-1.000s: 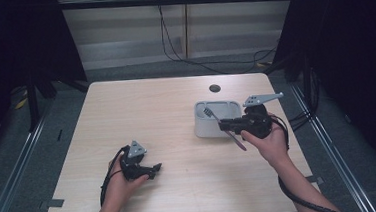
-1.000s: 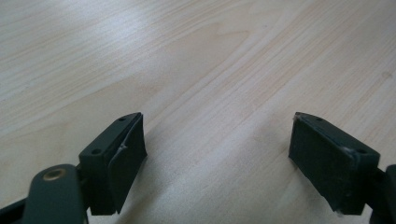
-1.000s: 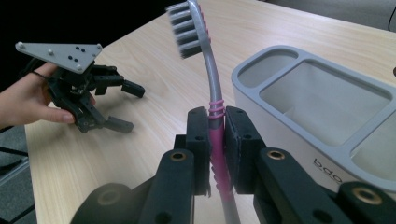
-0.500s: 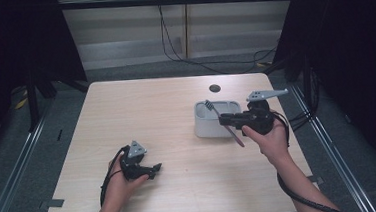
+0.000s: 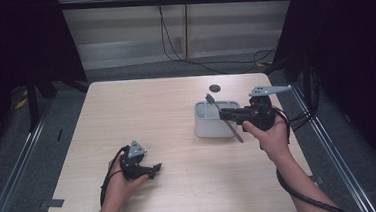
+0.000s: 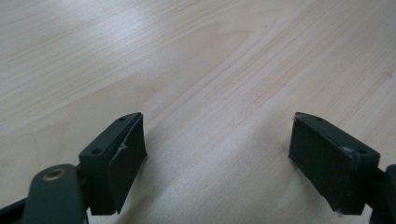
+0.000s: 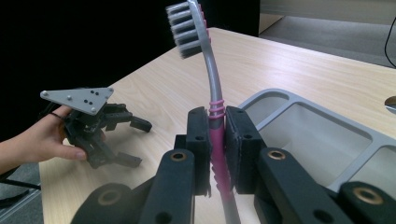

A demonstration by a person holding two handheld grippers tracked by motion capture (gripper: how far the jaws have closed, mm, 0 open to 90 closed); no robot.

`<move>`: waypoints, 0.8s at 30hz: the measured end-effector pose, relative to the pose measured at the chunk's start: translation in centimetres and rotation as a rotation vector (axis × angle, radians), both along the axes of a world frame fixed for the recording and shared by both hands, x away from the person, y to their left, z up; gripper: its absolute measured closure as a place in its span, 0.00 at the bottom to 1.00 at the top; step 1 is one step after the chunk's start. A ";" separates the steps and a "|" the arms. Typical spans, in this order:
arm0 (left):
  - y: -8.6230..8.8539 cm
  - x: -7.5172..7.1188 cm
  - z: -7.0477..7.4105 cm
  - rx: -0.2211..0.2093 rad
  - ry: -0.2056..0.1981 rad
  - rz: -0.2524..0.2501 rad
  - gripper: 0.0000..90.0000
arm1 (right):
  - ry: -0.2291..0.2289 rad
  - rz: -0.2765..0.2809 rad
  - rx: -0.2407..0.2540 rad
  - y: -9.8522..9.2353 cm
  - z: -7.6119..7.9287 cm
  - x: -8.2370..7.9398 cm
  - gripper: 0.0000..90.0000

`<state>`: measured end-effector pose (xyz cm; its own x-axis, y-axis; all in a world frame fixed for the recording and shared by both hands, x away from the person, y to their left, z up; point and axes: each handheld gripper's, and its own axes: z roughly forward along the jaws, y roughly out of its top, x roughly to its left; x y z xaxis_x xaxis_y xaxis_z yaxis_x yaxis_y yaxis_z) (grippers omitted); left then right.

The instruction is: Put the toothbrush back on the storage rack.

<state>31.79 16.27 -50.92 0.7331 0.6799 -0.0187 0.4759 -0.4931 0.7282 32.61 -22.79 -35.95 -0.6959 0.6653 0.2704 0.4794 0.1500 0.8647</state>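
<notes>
My right gripper point(image 7: 215, 135) is shut on a toothbrush point(image 7: 208, 74) with a grey neck, dark bristles and a pink ribbed handle. It holds the brush upright-tilted above the grey compartment tray point(image 7: 299, 135). From above, the toothbrush point(image 5: 215, 105) slants over the tray point(image 5: 202, 127), bristle end toward the far left, with the right gripper point(image 5: 225, 115) at the tray's right side. My left gripper point(image 5: 155, 169) rests low on the bare wood near the front left, jaws wide apart with nothing between them; its black pads point(image 6: 128, 149) frame plain tabletop.
A small dark round disc point(image 5: 215, 88) lies on the table beyond the tray. Cables trail from both grippers toward the front edge. The wooden table point(image 5: 141, 114) is bordered by dark floor and metal rails on both sides.
The right gripper has carried the toothbrush a little up and away from me, over the tray. The left hand has stayed in place.
</notes>
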 end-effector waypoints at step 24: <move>0.0 0.0 0.0 -0.001 0.000 0.000 0.20 | -0.055 -0.048 0.068 -0.6 1.3 0.9 0.90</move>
